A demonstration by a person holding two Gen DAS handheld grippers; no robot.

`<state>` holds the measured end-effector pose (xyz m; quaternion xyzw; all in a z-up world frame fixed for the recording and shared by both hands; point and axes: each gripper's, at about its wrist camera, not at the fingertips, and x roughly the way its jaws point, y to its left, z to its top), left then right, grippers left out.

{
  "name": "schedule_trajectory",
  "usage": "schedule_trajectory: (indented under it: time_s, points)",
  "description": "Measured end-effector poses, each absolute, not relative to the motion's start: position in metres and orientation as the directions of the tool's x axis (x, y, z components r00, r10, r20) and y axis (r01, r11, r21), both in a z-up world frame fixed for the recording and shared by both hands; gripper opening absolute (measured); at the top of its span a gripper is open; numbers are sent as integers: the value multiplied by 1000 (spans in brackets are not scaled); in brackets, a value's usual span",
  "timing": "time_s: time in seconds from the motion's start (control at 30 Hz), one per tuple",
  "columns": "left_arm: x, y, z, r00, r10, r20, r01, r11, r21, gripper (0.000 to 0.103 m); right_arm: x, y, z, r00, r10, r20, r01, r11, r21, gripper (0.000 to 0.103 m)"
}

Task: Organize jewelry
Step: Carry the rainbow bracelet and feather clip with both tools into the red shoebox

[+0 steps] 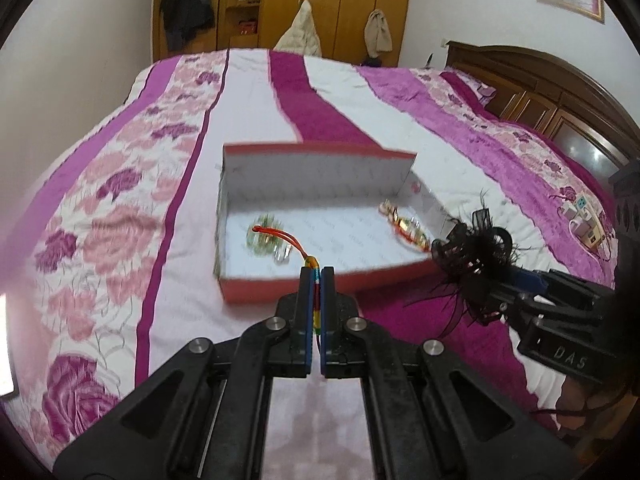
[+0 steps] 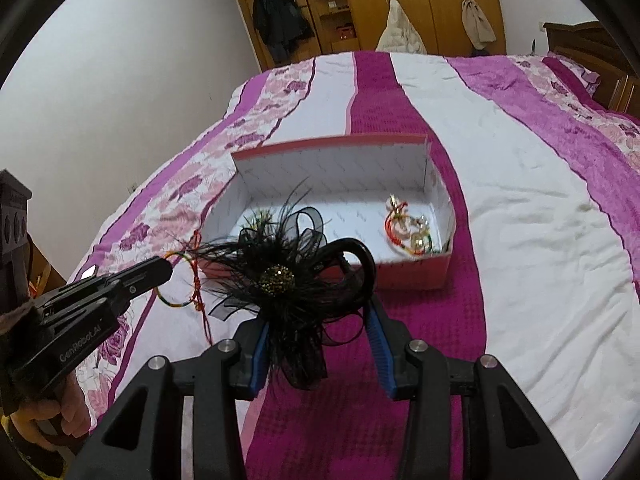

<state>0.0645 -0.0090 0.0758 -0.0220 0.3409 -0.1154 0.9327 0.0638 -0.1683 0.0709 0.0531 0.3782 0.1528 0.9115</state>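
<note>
The left gripper (image 1: 317, 276) has its jaws pressed fully together on a rainbow-striped cord bracelet with red tassel strings (image 2: 188, 280), which hangs from its tip above the bedspread, just off the near left corner of the open red cardboard box with a white lining (image 1: 320, 280). The right gripper (image 2: 320, 312) stands partly open, its blue pads clamped on either side of a black feathered hair ornament with a beaded centre (image 2: 280, 276), held above the magenta stripe of the pink floral bedspread (image 2: 520, 208) just before the box's near edge. Inside the box, a gold and red-corded trinket cluster (image 2: 408, 228) lies in the right end; a greenish one (image 1: 266, 236) lies toward the left.
</note>
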Motion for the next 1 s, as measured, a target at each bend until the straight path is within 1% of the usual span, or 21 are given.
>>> schedule_trajectory:
  time_s: [0.33,0.47,0.6,0.83,0.9,1.0]
  points:
    - [90,-23,101,823,-239,-515,223,970,-94,0,84,-170,92,738,316,-596,-229,948,219,46]
    - [100,-24,104,852,-236,-468,220,971,-89,0,93,-172,97,768,306,-563,-220,951,217,46]
    - [111,-24,101,878,-211,-431,198,977,-74,0,104,-175,98,797,285,-533,-203,957,208,46]
    - [136,-25,85,905,-146,-399,137,989,-50,0,130,-180,91,845,234,-480,-161,969,188,46]
    - [143,-24,79,915,-128,-382,117,992,-52,0,138,-181,85,861,210,-464,-144,974,174,46]
    - [154,-22,68,918,-110,-380,92,994,-67,0,149,-181,76,876,179,-448,-126,981,147,46]
